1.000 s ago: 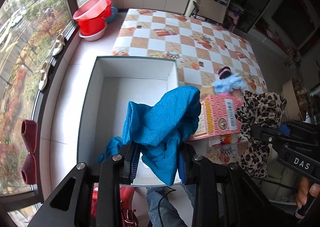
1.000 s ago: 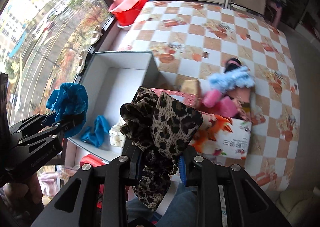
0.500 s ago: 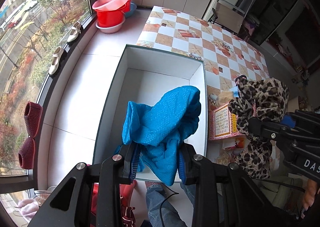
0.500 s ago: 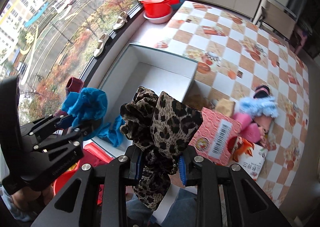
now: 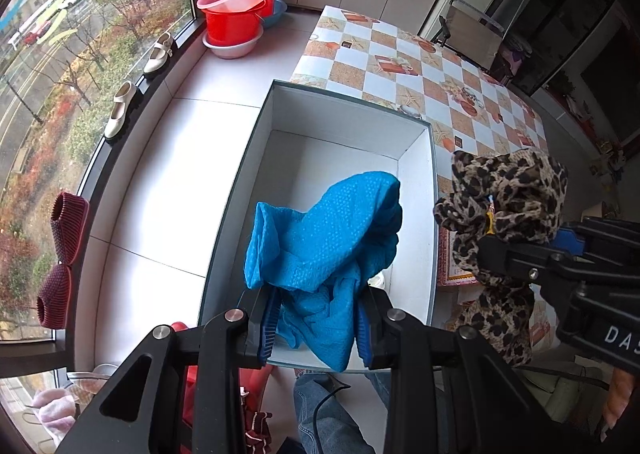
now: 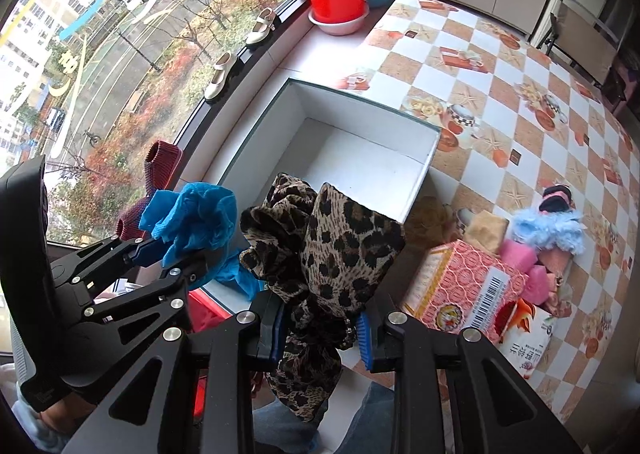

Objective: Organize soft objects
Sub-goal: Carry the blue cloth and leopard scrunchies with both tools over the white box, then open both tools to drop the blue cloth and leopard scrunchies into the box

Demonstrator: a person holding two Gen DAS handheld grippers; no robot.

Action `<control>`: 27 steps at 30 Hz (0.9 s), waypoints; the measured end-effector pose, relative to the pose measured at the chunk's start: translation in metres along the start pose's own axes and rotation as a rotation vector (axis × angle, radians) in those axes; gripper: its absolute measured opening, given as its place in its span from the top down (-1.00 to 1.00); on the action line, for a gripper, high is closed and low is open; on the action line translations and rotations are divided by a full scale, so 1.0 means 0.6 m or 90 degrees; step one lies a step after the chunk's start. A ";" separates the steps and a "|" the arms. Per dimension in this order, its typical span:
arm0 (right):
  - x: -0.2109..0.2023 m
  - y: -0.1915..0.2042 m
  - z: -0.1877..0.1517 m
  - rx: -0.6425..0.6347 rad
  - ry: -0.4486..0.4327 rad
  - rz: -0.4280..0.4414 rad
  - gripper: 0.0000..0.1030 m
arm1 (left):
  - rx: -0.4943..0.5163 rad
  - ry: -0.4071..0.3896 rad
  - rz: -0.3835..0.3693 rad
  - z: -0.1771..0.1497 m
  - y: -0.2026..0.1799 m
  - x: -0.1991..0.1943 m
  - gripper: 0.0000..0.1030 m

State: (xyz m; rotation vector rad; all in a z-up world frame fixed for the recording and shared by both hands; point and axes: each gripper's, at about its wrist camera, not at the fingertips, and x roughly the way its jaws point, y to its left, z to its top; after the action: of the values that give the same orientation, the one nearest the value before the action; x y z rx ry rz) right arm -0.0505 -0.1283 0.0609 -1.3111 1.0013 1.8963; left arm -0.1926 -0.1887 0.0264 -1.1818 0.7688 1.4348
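My left gripper (image 5: 316, 328) is shut on a crumpled blue cloth (image 5: 328, 242), held above the near end of an open white box (image 5: 348, 122). My right gripper (image 6: 322, 338) is shut on a leopard-print cloth (image 6: 336, 250), over the box's near right corner. In the left wrist view the leopard-print cloth (image 5: 508, 198) hangs from the right gripper just right of the box wall. In the right wrist view the blue cloth (image 6: 192, 214) and left gripper (image 6: 160, 254) sit at the left. The box (image 6: 360, 122) floor at its far end is bare.
A pink carton (image 6: 460, 286), a printed packet (image 6: 524, 338), pink sponges (image 6: 520, 254) and a fluffy blue doll (image 6: 552, 226) lie on the chequered table (image 6: 500, 66) right of the box. Red basins (image 5: 236, 14) and shoes (image 5: 120, 110) line the window sill. Denim-clad legs (image 5: 332, 414) are below.
Both grippers moved with their cloths toward the window side, so the box now lies more squarely beneath them. The view has rolled. Both grips are unchanged.
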 end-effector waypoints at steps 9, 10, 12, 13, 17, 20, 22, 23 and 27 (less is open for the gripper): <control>0.018 0.005 0.025 0.000 0.001 0.000 0.43 | -0.003 0.003 0.004 0.011 -0.001 0.015 0.33; 0.019 0.006 0.028 0.000 0.001 0.001 0.43 | -0.005 0.004 0.003 0.012 0.000 0.016 0.33; 0.023 0.005 0.033 -0.002 0.003 0.001 0.43 | -0.008 0.007 0.004 0.012 0.002 0.018 0.33; 0.024 0.005 0.036 0.000 0.003 0.002 0.43 | -0.008 0.008 0.006 0.013 0.003 0.019 0.33; 0.032 0.001 0.048 0.005 0.006 0.006 0.43 | -0.009 0.016 0.011 0.017 0.004 0.026 0.33; 0.039 -0.002 0.057 0.007 0.009 0.008 0.43 | -0.009 0.021 0.015 0.022 0.003 0.033 0.33; 0.042 -0.003 0.061 0.007 0.006 0.005 0.43 | -0.010 0.024 0.017 0.026 0.002 0.037 0.33; 0.043 -0.004 0.064 0.008 0.004 0.004 0.43 | -0.011 0.024 0.016 0.027 0.001 0.038 0.33; 0.049 -0.007 0.071 0.009 0.008 0.005 0.43 | -0.012 0.027 0.015 0.028 -0.003 0.042 0.33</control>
State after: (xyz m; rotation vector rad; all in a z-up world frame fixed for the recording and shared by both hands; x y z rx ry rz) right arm -0.0768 -0.0877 0.0413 -1.3137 1.0254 1.8851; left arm -0.1938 -0.1648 0.0081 -1.2248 0.8030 1.4428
